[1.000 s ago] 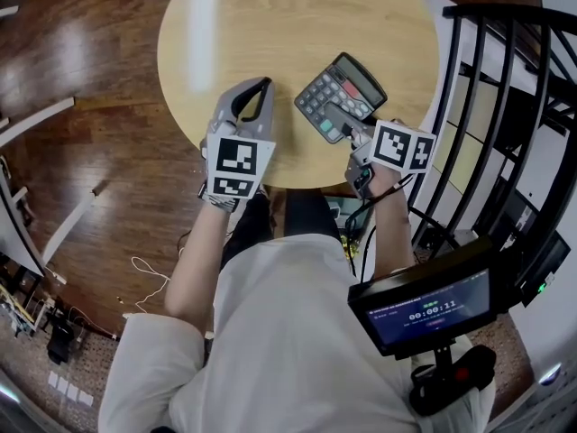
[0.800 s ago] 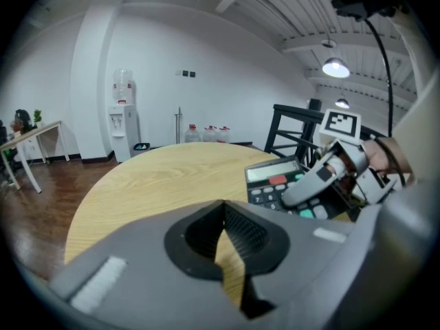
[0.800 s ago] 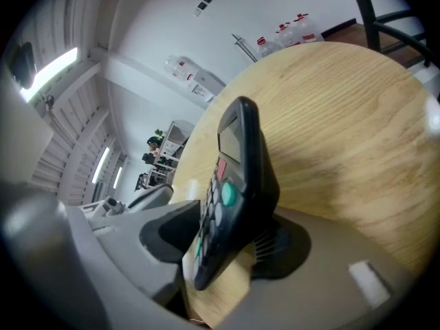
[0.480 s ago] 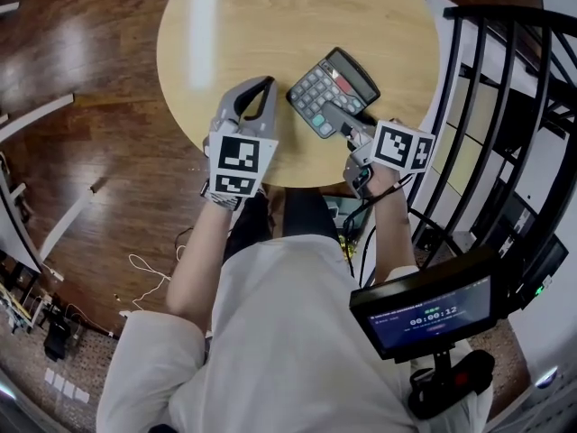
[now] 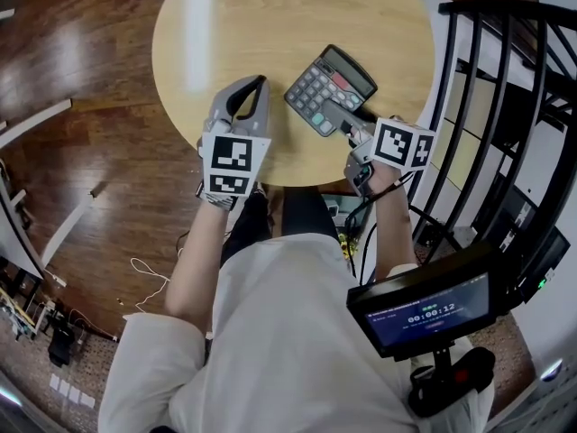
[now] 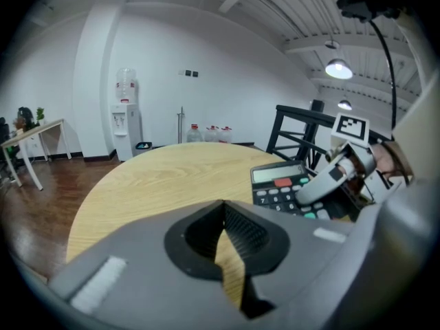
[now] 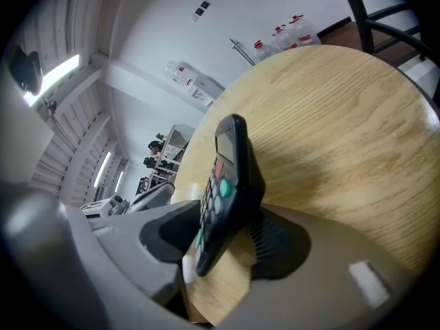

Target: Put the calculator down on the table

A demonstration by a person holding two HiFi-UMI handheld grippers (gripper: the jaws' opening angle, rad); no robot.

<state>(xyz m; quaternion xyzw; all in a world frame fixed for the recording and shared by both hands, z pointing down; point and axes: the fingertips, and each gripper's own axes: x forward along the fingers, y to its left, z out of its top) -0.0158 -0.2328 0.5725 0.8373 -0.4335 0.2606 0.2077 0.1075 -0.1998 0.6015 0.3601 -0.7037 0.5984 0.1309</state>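
Your right gripper (image 5: 343, 122) clamps the dark grey rectangular calculator (image 5: 335, 79) over the round pale wooden table (image 5: 270, 25); left gripper (image 5: 255, 88) closed, empty.

Round light-wood table (image 5: 270, 43) is standing on dark wood floor (image 5: 81, 79). Calculator (image 5: 330, 88) is sitting over its near-right edge, contact with top unclear.

left gripper (image 6: 223, 205): jaws together at tips, empty, over round wooden table (image 6: 158, 177) near edge | calculator (image 6: 283, 183): table's right side, right gripper (image 6: 315, 190) clamped on it | water dispenser (image 6: 124, 119): behind table, left | black railing (image 6: 295, 126): behind table, right
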